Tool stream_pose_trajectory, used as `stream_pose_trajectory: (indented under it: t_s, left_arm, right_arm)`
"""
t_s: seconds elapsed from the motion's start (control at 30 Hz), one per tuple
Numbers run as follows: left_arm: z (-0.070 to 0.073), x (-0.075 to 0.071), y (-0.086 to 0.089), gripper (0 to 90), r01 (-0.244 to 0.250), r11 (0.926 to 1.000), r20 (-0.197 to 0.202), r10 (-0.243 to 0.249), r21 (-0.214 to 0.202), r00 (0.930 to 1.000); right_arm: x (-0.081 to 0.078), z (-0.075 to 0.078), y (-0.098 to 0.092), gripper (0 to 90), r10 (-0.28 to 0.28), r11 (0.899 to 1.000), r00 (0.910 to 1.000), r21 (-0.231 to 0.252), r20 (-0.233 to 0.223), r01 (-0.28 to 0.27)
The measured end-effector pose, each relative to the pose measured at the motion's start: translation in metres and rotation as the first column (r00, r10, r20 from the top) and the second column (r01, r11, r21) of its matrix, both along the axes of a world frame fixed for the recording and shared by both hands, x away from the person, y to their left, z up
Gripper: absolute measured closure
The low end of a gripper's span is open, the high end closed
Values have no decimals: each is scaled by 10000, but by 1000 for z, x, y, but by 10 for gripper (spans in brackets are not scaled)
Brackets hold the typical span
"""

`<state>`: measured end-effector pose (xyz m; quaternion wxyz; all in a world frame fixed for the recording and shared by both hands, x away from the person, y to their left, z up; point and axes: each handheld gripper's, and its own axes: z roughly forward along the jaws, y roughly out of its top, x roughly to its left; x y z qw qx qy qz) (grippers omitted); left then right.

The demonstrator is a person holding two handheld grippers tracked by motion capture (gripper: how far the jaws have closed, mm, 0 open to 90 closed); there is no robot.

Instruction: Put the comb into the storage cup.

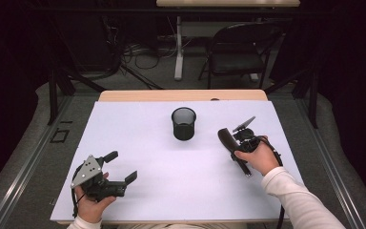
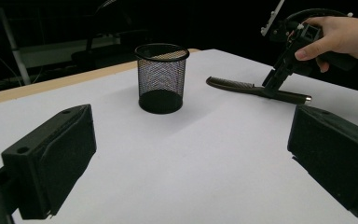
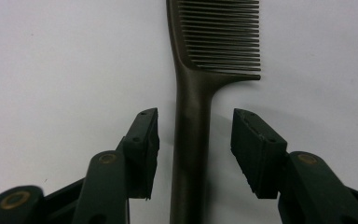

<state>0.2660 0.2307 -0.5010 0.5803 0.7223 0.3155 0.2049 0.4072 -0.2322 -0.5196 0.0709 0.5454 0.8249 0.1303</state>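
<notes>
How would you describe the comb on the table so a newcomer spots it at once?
On the white table, look right of the black wire-mesh cup standing near the middle. There a dark brown plastic comb lies flat, its handle between the open jaws of the right gripper, which don't press on it. It is the table's only long, toothed thing.

No legible text, label, brand mark or number on any surface in the three views. The comb, the mesh cup and the white table cover are plain and unmarked. The grey plate on the left gripper carries only holes, no print.
</notes>
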Motion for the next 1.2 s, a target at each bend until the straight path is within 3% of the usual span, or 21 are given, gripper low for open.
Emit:
stream_pose_trajectory:
  t_s: [0.37,0.7,0.77,0.93,1.0,1.2]
  left_arm:
    - [0,0,0,10,8,10000,-6,-8,-7,10000]
    - [0,0,0,10,24,10000,-25,-24,27,10000]
    - [0,0,0,10,2,10000,-28,-2,-8,10000]
    - [0,0,0,10,19,10000,-54,-19,4,10000]
    - [0,0,0,10,9,10000,-47,-9,-3,10000]
    - [0,0,0,10,-4,10000,-65,4,23,10000]
  right_arm:
    - [-1,-4,2,579,-205,9996,9989,194,-410,213]
    - [-1,-5,0,645,-178,9998,9994,-3,-311,178]
    - [-1,-5,0,648,-201,9996,9995,188,-223,206]
    - [-1,-5,-1,653,-203,9997,9993,91,-302,206]
    - [-1,-8,-1,654,-256,9992,9996,308,-128,260]
    - [-1,-7,0,660,-173,9997,9994,140,-311,178]
